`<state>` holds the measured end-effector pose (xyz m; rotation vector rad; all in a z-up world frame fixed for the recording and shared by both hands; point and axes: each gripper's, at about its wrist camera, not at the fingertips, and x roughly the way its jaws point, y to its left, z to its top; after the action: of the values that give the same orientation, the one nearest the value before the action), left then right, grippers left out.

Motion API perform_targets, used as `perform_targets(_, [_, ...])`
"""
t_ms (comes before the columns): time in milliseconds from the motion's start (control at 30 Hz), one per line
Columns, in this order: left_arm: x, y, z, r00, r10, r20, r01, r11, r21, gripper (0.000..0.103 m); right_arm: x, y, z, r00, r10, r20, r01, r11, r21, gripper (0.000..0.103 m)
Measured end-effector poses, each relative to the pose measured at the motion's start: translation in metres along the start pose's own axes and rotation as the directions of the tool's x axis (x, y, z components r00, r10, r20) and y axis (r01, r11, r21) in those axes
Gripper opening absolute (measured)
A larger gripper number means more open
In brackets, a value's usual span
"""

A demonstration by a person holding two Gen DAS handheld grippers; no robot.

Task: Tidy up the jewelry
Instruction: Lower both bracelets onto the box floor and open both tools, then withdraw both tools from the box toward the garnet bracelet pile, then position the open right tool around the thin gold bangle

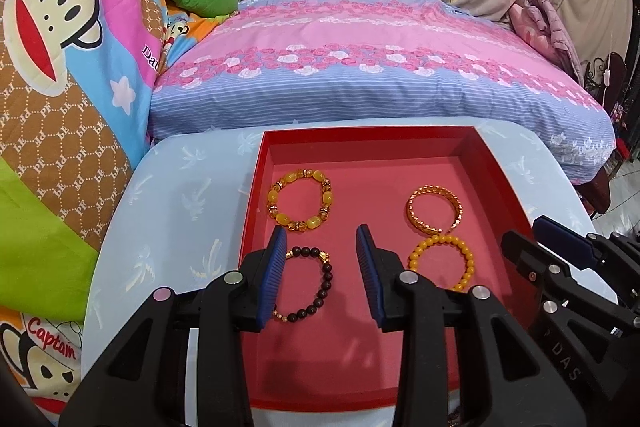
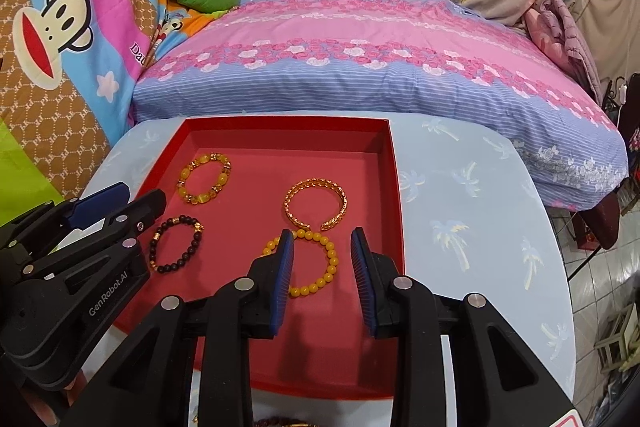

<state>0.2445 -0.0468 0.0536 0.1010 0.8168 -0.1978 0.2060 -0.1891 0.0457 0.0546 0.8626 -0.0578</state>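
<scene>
A shallow red tray (image 1: 256, 163) sat on the pale blue table, holding four bracelets, all lying flat in two rows. At the far left lay a bracelet of large yellow and amber beads (image 1: 301, 200), with a dark-beaded bracelet (image 1: 310, 283) (small gold charms in it) nearer. At the far right lay an open gold bangle (image 1: 435, 210), touching a round yellow-bead bracelet (image 1: 442, 261) nearer.

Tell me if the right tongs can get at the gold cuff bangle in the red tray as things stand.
Probably yes. The right tongs stand open above the yellow bead bracelet, and the gold cuff bangle lies just beyond it in the red tray, uncovered, with nothing standing between.
</scene>
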Motion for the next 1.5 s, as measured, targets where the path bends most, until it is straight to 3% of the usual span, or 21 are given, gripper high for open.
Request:
perform_targets(400, [-0.041, -0.001, -0.021, 1.000, -0.016, 0.025, 0.016, 1.000, -0.008, 0.034, -0.043, -0.012, -0.023, 1.000, -0.004, 0.029, 0.003, 1.000, 0.025, 0.030])
perform_targets(933, [-0.059, 0.001, -0.093, 0.997, -0.041, -0.061, 0.040, 0.999, -0.017, 0.034, -0.054, -0.036, -0.112, 0.996, 0.000, -0.094, 0.007, 0.997, 0.076, 0.030])
perform_targets(1000, [-0.058, 0.001, -0.101, 0.996, -0.044, -0.077, 0.043, 0.999, -0.020, 0.034, -0.051, -0.032, -0.123, 0.994, 0.004, -0.112, 0.004, 0.998, 0.067, 0.038])
perform_targets(1133, [-0.058, 0.001, -0.116, 0.994, -0.050, -0.100, 0.048, 0.998, -0.029, 0.034, -0.049, -0.022, -0.137, 0.991, 0.009, -0.132, -0.002, 0.999, 0.051, 0.040])
perform_targets(1300, [-0.057, 0.006, -0.131, 0.990, -0.055, -0.130, 0.049, 0.998, -0.043, 0.034, -0.045, -0.006, -0.147, 0.991, 0.001, -0.135, 0.002, 1.000, 0.022, 0.057])
perform_targets(1500, [-0.054, 0.015, -0.144, 0.985, -0.056, -0.164, 0.046, 0.997, -0.065, 0.035, -0.037, 0.008, -0.147, 0.992, -0.017, -0.128, 0.016, 1.000, -0.010, 0.070])
